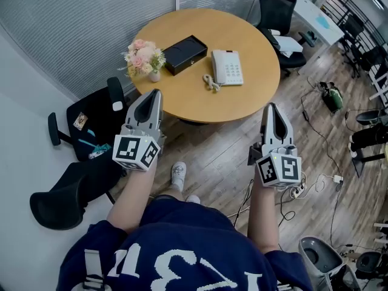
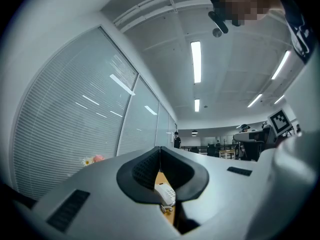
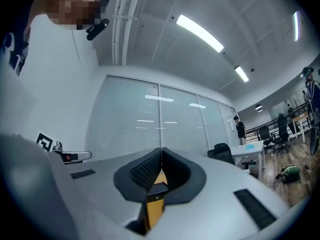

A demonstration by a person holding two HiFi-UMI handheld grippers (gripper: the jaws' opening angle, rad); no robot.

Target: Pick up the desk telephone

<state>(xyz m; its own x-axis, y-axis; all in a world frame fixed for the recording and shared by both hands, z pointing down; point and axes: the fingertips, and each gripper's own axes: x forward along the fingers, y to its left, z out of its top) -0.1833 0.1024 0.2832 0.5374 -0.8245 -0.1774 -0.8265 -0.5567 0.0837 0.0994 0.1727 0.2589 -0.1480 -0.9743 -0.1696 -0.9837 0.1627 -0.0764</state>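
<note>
The white telephone (image 1: 227,66) lies flat on the round table's (image 1: 182,99) right part, handset on its left side, coiled cord at its near-left corner.

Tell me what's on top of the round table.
White telephone with coiled cord, black box left of it, flower vase farther left. The shut box's contents are hidden.

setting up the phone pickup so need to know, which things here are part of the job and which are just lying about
Part of the job:
desk telephone with its coiled cord
left claw and right claw, both shut and empty

Just lying about:
black box
flower vase
black chair
round table, which only bears the phone
</note>
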